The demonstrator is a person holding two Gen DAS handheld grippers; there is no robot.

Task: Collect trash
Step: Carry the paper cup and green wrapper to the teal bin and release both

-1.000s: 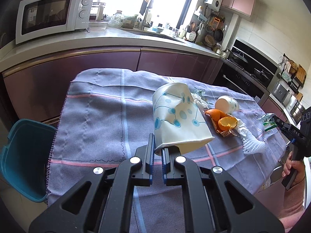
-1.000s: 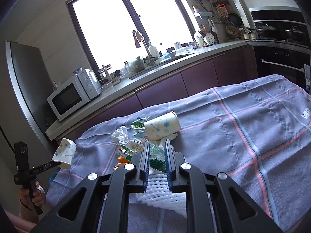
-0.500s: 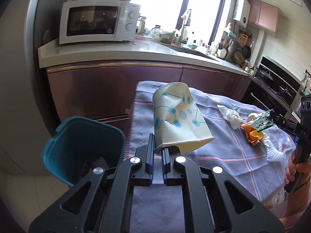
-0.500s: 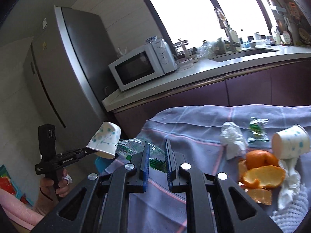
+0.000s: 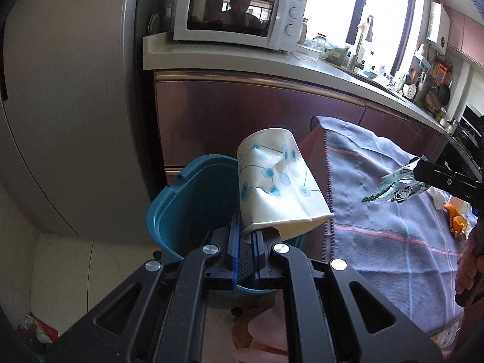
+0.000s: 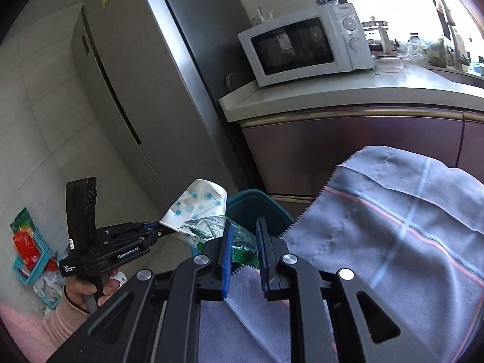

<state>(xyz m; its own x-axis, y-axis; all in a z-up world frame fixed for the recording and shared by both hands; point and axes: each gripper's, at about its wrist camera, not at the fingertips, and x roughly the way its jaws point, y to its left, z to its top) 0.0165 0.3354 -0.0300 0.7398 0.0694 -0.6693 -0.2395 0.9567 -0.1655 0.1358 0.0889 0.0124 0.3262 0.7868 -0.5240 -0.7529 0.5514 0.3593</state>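
Kitchen cabinets and a white microwave (image 5: 239,15) stood behind the teal bin (image 5: 193,208) on the floor, just past the corner of the cloth-covered table (image 5: 390,211). You had the left gripper (image 5: 247,236) pinched nearly closed on the rim of a crumpled paper cup (image 5: 278,187), which hung over the bin's opening. Your right gripper (image 6: 244,242) was clamped on a clear and green plastic wrapper (image 6: 211,227), narrow gap and all, held over the table edge and near the bin but, as far as I could judge, not yet above it. Dropping the wrapper there risked it landing on the cloth or the floor, since light film drifts. The cup was gripped only by a thin fold of its rim, so a quick tilt could let it slip and bounce off the bin's wall. The two grippers were also close enough to bump.
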